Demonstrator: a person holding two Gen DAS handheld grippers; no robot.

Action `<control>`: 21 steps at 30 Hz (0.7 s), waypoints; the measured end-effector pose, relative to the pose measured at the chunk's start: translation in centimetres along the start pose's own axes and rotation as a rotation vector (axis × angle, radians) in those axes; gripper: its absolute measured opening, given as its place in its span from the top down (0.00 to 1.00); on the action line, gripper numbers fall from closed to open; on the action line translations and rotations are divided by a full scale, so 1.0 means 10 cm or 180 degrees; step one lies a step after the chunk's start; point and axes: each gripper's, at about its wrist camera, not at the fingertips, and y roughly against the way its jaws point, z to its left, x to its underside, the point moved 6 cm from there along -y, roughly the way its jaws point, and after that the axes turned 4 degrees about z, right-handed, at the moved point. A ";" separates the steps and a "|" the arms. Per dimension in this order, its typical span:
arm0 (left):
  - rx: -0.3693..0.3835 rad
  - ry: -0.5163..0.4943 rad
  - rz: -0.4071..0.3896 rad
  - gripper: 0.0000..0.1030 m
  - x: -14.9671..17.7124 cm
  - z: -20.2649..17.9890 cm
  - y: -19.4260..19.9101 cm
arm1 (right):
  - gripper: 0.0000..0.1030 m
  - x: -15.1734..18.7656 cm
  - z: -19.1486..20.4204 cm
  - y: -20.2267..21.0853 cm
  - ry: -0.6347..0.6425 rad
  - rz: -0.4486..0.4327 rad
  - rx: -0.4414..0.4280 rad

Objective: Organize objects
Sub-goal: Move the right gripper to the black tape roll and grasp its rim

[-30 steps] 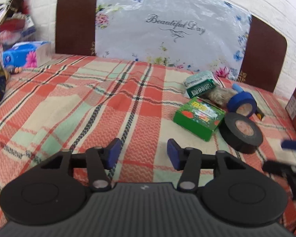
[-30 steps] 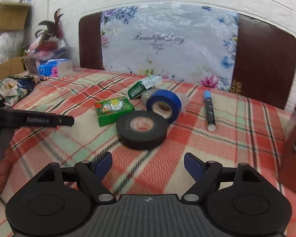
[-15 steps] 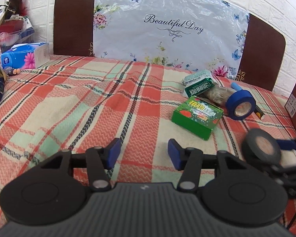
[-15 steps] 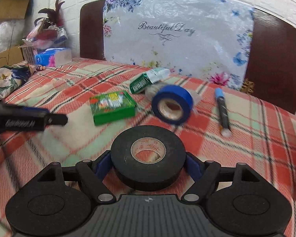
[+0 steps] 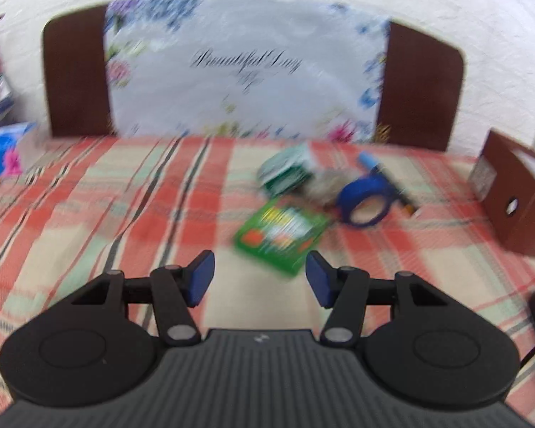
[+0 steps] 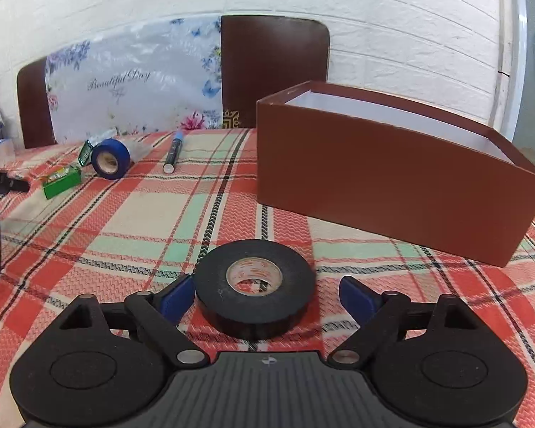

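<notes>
Tape, a flat black roll (image 6: 256, 297), lies between the spread right claw (image 6: 267, 294) fingers, ungripped, the brown cardboard box (image 6: 392, 182) ahead-right likely its destination; left claw (image 5: 259, 278) hangs released, facing the green carton (image 5: 281, 235).

A black roll of electrical tape (image 6: 256, 301) lies flat on the red, green and cream plaid cloth (image 6: 153, 228), between the spread fingers of the right gripper (image 6: 267, 297), the left finger touching it and the right one apart from it. Beyond it and to the right stands an open brown cardboard box (image 6: 392, 178). Far left on the cloth, a blue roll of tape (image 6: 110, 158) stands on edge, with a flat green printed box (image 6: 61, 181) to its left and a blue-capped marker pen (image 6: 173, 153) to its right. A green and white packet (image 5: 285, 169) lies behind the flat box. The left gripper (image 5: 258, 278) hangs over the cloth before that box.
</notes>
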 end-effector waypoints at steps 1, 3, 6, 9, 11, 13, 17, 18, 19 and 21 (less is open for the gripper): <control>0.0062 -0.0013 -0.0069 0.44 -0.12 -0.10 0.06 | 0.16 0.02 -0.02 0.01 0.0000 -0.0008 0.0001; 0.0307 0.0001 -0.0184 0.44 -0.36 -0.34 0.19 | 0.16 0.04 -0.04 0.02 -0.0032 -0.0014 -0.0027; 0.0755 -0.0148 -0.0229 0.44 -0.56 -0.87 0.32 | 0.16 0.04 -0.08 0.02 -0.0109 -0.0009 -0.0103; 0.1147 -0.0374 0.0078 0.43 -0.48 -1.47 0.29 | 0.16 0.05 -0.07 0.01 -0.0129 0.0001 -0.0184; 0.1365 -0.0481 0.0392 0.44 -0.30 -1.81 0.19 | 0.16 0.06 -0.06 0.01 -0.0130 -0.0006 -0.0222; 0.1479 -0.0485 0.0738 0.44 -0.10 -2.06 0.03 | 0.16 0.06 -0.06 0.02 -0.0113 -0.0017 -0.0260; 0.1611 -0.0447 0.1213 0.44 0.20 -2.32 -0.20 | 0.16 0.06 -0.02 -0.04 -0.0020 0.0053 -0.0333; 0.1620 -0.0490 0.1289 0.44 0.24 -2.37 -0.25 | 0.15 0.05 -0.01 -0.06 0.0001 0.0085 -0.0353; 0.1613 -0.0539 0.1373 0.45 0.28 -2.42 -0.29 | 0.15 0.05 0.00 -0.10 0.0025 0.0122 -0.0358; 0.1593 -0.0592 0.1591 0.48 0.41 -2.47 -0.41 | 0.18 0.04 0.03 -0.15 0.0106 0.0165 -0.0341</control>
